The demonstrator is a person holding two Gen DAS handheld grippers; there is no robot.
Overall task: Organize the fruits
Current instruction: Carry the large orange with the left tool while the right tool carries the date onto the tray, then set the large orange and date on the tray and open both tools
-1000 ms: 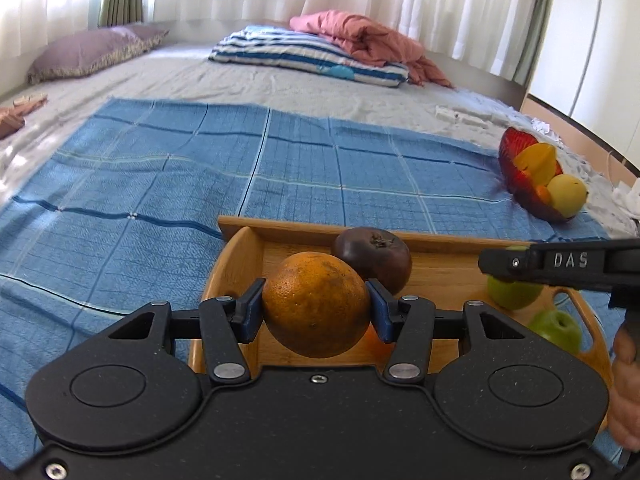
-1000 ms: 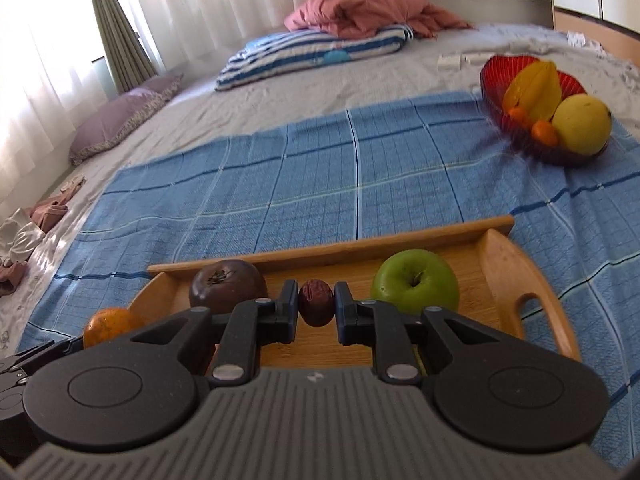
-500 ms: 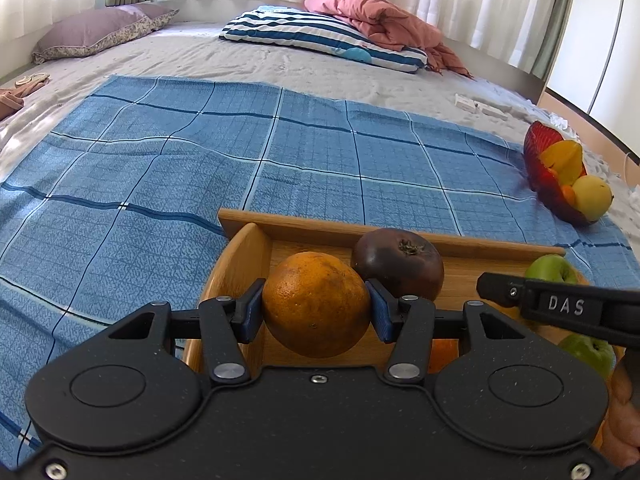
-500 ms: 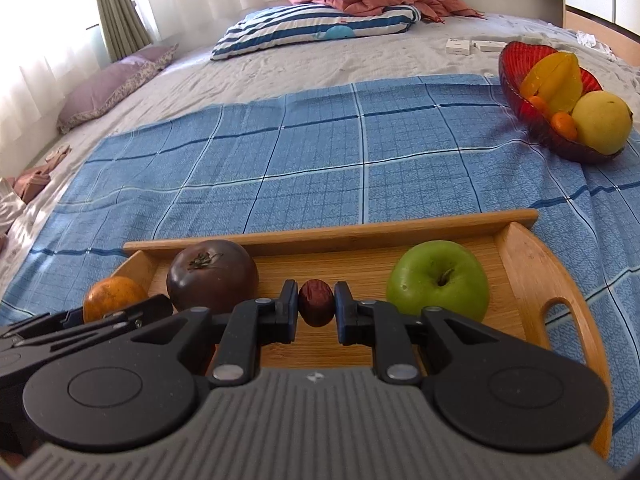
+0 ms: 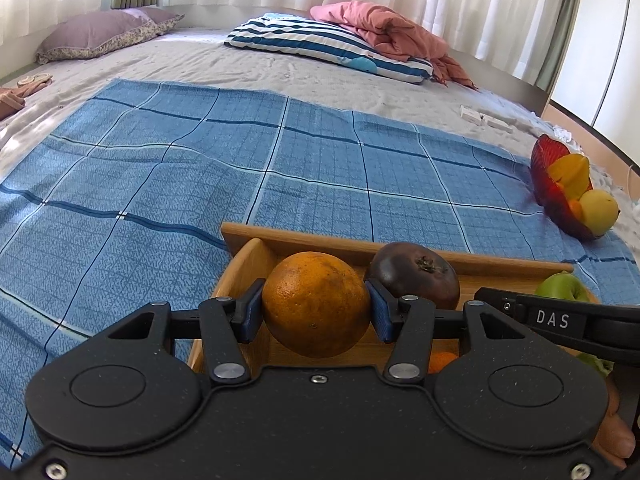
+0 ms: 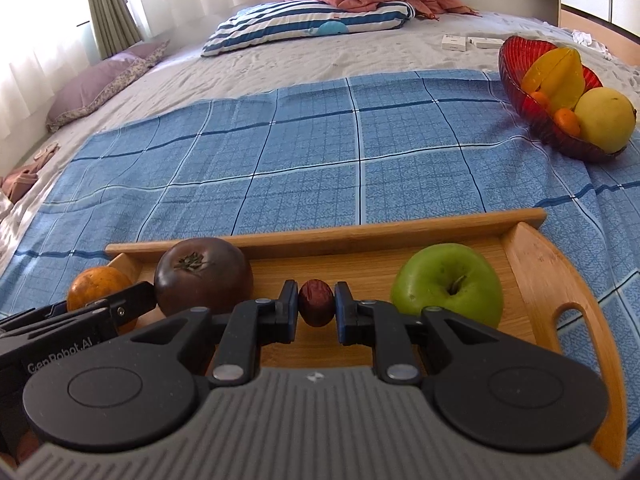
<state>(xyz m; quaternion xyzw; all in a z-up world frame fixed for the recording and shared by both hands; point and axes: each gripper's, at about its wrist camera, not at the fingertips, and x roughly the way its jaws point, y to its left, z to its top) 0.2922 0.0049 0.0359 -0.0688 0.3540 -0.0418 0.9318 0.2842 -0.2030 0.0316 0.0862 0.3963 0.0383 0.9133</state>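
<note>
- The left gripper (image 5: 316,312) has its blue-padded fingers (image 5: 251,312) clamped on a round orange with mottled skin (image 5: 316,304), held over the left end of a shallow wooden tray with raised sides and a cut-out handle (image 6: 532,276).
- The right gripper (image 6: 316,312) has its fingers (image 6: 289,308) closed on a small, wrinkled, dark red fruit (image 6: 316,302), held above the middle of the tray.
- A dark brown-purple round fruit with a dried calyx (image 6: 204,276) sits in the tray at its far left, just beside the orange.
- A green apple (image 6: 448,284) lies toward the tray's right end, near the handle slot.
- In the left wrist view, a small orange fruit (image 5: 440,360) shows partly behind the gripper body.
- The tray rests on a blue checked cloth (image 6: 320,160) spread over a grey bed (image 5: 240,68).
- At far right on the cloth stands a red glass bowl (image 6: 516,76) holding a yellow starfruit (image 6: 560,72), a yellow round fruit (image 6: 606,118) and small orange fruits (image 6: 566,120).
- A blue-and-white striped pillow (image 5: 320,44), a pink blanket (image 5: 384,32) and a mauve pillow (image 5: 100,36) lie at the far end.
</note>
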